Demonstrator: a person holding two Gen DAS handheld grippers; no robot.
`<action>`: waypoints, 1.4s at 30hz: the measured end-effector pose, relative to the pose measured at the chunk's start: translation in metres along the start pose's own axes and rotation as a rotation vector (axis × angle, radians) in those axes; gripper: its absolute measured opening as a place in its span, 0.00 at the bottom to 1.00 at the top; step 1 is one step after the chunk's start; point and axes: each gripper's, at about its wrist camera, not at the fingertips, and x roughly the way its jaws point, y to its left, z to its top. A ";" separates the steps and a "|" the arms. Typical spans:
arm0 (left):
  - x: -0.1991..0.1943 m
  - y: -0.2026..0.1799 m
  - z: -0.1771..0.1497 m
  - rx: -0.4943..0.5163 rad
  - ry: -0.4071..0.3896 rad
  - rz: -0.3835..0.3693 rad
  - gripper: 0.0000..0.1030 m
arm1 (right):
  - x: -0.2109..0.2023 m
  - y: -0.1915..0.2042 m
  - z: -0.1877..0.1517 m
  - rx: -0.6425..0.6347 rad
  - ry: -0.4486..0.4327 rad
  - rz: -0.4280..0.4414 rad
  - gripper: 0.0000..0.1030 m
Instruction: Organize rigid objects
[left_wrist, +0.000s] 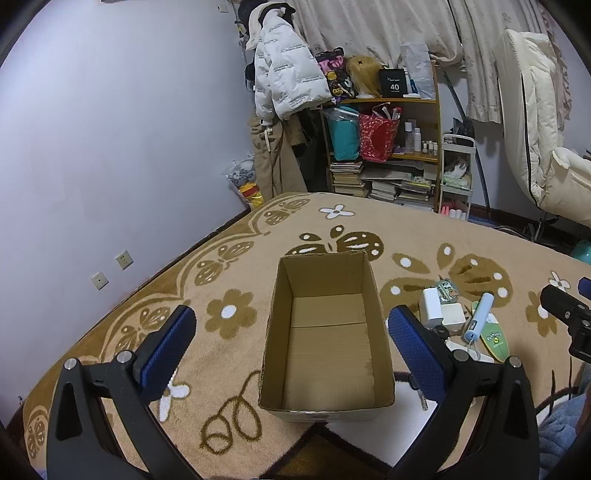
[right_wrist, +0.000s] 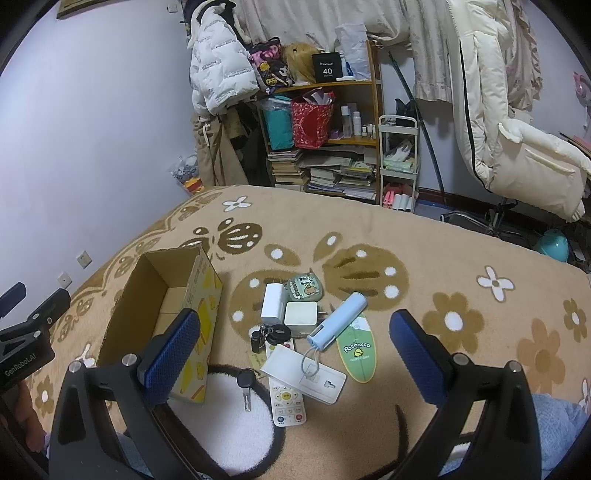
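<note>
An open, empty cardboard box (left_wrist: 325, 332) stands on the patterned blanket, also in the right wrist view (right_wrist: 159, 306). My left gripper (left_wrist: 291, 332) is open, held above the box with a finger on each side. My right gripper (right_wrist: 293, 336) is open and empty above a pile of small items: a white charger (right_wrist: 272, 301), a cream cube adapter (right_wrist: 301, 314), a green cartoon case (right_wrist: 304, 288), a light-blue tube (right_wrist: 338, 319), a white socket plate (right_wrist: 304, 371), a remote (right_wrist: 285, 397), keys (right_wrist: 267, 334) and a green Pochacco card (right_wrist: 356, 352).
The blanket (right_wrist: 461, 266) covers a bed. Behind it stand a cluttered bookshelf (right_wrist: 325, 140), a hanging white jacket (right_wrist: 218, 62) and a small white cart (right_wrist: 399, 162). A cream chair (right_wrist: 517, 147) is at the right. A single key (right_wrist: 245, 386) lies near the box.
</note>
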 end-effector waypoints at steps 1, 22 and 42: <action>0.000 0.001 0.000 -0.002 0.000 0.001 1.00 | 0.000 0.001 0.000 0.000 0.000 0.000 1.00; 0.006 0.008 0.000 -0.002 0.014 0.012 1.00 | 0.000 0.003 0.000 -0.020 -0.001 0.002 1.00; 0.005 0.004 -0.001 -0.003 0.014 0.015 1.00 | 0.000 0.003 0.000 -0.014 -0.002 0.003 1.00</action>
